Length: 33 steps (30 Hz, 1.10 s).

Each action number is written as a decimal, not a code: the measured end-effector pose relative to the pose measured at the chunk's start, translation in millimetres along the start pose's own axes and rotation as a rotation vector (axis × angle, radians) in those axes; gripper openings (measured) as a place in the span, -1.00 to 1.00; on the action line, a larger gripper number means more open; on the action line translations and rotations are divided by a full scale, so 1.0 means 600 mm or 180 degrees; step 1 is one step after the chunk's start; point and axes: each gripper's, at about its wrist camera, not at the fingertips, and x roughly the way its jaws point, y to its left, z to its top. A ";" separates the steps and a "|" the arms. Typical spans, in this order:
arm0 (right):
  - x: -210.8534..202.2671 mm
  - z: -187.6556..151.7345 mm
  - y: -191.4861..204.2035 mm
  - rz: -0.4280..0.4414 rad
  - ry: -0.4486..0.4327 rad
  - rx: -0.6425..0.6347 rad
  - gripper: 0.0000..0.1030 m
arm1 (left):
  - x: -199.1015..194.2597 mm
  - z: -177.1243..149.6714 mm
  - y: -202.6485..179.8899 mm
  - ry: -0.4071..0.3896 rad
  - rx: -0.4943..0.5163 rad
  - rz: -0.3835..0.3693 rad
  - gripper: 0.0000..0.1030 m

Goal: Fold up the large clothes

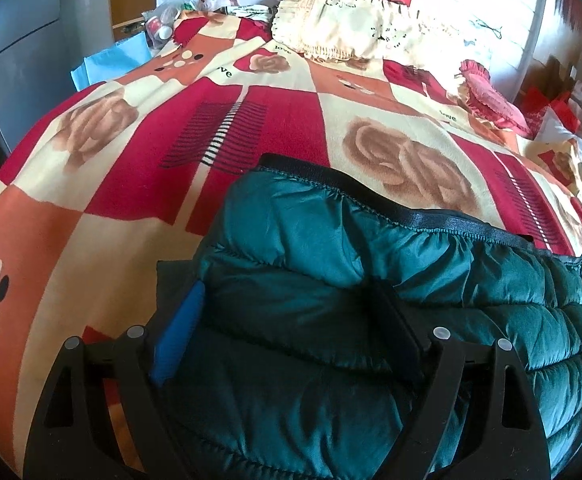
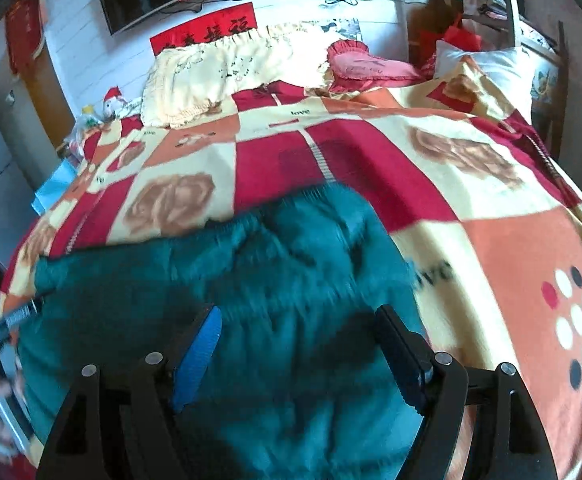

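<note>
The green jacket point(image 1: 391, 280) lies bunched on the bed point(image 1: 91, 208), so a fold is in hand. Both the left gripper point(image 1: 287, 332) and the right gripper point(image 2: 299, 344) hover over it, fingers spread, pinching nothing. Next, I think, they must pinch an edge.

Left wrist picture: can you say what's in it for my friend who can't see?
A puffy teal jacket with a black trimmed edge lies on a bed, with the left gripper over it, jaws open around a fold. The bed has a red, orange and cream rose-patterned blanket, with a cream frilly pillow at the far end.
</note>
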 end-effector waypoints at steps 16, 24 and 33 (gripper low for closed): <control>-0.057 -0.018 -0.021 0.0058 -0.0058 0.0182 0.61 | -0.015 -0.007 0.011 -0.0057 -0.0014 -0.0103 0.65; 0.005 -0.048 -0.038 0.0083 0.0346 0.0359 0.65 | -0.069 -0.024 0.037 -0.0038 0.0018 -0.0241 0.65; -0.107 -0.072 -0.016 0.0109 0.0016 0.0152 0.65 | -0.153 -0.099 0.111 -0.0090 -0.0023 -0.0365 0.65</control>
